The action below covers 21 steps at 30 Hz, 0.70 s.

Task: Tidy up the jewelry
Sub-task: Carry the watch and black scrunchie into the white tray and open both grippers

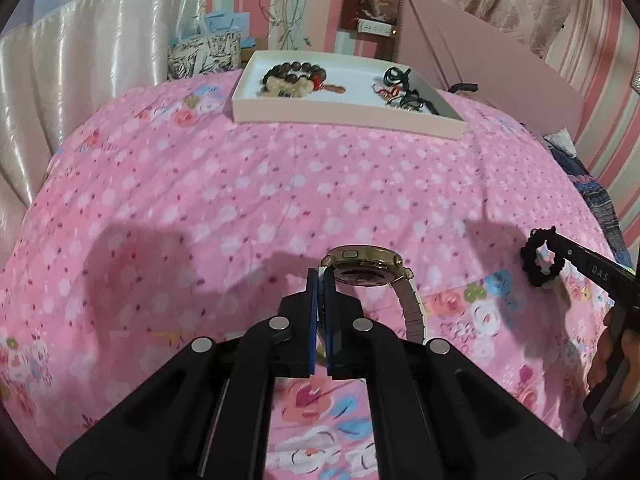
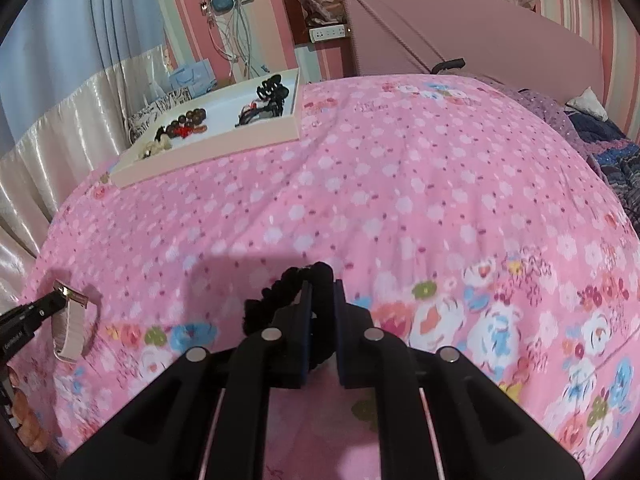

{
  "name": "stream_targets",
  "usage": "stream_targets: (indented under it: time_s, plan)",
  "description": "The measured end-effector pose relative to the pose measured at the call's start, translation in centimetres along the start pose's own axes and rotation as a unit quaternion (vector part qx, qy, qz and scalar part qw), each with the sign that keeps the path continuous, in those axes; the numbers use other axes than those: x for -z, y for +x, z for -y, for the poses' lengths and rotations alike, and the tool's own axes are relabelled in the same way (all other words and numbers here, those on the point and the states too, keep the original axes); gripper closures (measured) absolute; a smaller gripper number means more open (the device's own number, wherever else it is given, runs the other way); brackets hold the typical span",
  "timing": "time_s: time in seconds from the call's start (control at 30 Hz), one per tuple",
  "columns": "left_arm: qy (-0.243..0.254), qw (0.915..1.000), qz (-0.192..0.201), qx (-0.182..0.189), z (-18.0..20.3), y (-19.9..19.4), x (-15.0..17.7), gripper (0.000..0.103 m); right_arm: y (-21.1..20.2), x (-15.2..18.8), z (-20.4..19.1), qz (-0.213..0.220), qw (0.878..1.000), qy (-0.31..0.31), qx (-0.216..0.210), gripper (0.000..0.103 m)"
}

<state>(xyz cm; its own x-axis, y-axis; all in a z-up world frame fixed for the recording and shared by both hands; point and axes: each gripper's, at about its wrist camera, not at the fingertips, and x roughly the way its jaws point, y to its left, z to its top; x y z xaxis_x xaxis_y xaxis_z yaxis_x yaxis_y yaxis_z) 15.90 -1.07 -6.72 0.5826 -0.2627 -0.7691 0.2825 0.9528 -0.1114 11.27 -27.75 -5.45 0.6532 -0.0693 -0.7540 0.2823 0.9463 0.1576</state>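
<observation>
Left wrist view: left gripper (image 1: 320,276) has its blue pads pressed together on the strap of a gold-cased watch (image 1: 362,266), just beside the case.
Watch position: held above the near part of the bed (image 1: 240,200), over the pink flowered cover.
Watch orientation: case lies flat, its back towards the camera, its width running left to right; the pale strap (image 1: 412,312) curves down and back towards the near edge of the bed.
Right wrist view: right gripper (image 2: 320,292) is pinching a black scrunchie (image 2: 280,292); the loop bulges out to the left of the pads.
Scrunchie position: above the near part of the bed, right of the watch; seen from the left wrist view, the loop stands upright.
Surroundings: a shallow pink tray (image 1: 340,118) sits at the far edge of the bed, well apart from both grippers; dark wooden beads (image 1: 292,70) lie in its left part, a tangle of black and red items (image 1: 400,88) in its right part.
Obstructions: open cover lies between the grippers and the tray.
Background: a pink headboard (image 1: 480,48) stands behind the tray's right end; a curtain (image 1: 80,60) hangs on the left.
Hard to make out: the pieces in the black tangle cannot be told apart; the watch dial is hidden.
</observation>
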Motion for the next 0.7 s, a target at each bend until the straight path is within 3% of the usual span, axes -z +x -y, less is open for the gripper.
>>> stream_targets:
  time_s: [0.23,0.47,0.7]
  plan:
    - [0.012,0.9998,0.014,0.005,0.0,-0.5,-4.0,0.103,-0.3,-4.4,-1.6,0.019,1.000,-0.015,-0.013,0.094]
    - [0.015,0.9989,0.040,0.018,-0.7,-0.6,-11.4,0.103,0.4,-11.4,-4.8,0.061,0.997,-0.029,-0.031,0.094]
    - [0.001,0.9980,0.058,0.026,-1.1,2.8,-18.3,0.103,3.8,-18.0,-8.0,0.083,0.994,-0.021,-0.062,0.094]
